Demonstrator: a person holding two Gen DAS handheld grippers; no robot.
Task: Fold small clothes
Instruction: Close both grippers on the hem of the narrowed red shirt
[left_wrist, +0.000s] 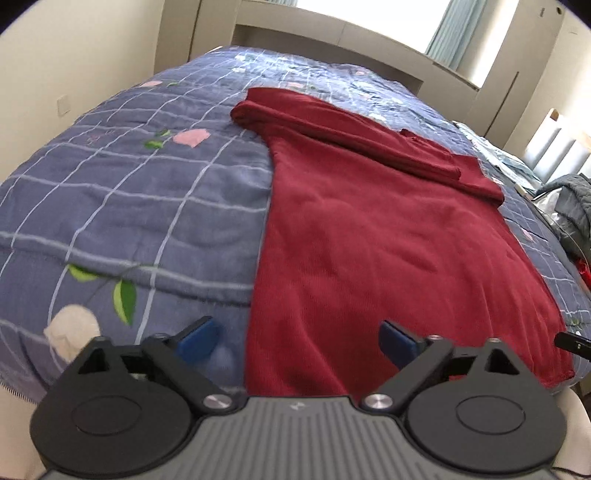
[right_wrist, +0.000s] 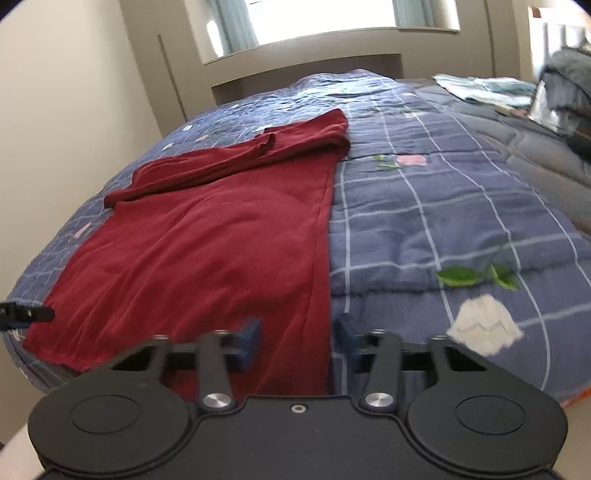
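Left gripper (left_wrist: 299, 341) wide open, right gripper (right_wrist: 297, 338) half-open; both straddle near hem corners of red sweater (left_wrist: 369, 229) on checked quilt (left_wrist: 129, 192), gripping nothing.

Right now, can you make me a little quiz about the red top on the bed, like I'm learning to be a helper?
1. True or false: the red top lies flat on the blue quilt.
2. Where are its sleeves? A) folded across its far end B) hanging off the bed C) spread wide to both sides
3. Which gripper has its fingers set further apart, the left gripper or the right gripper?

Key: 1 true. 2 A. 3 the left gripper.
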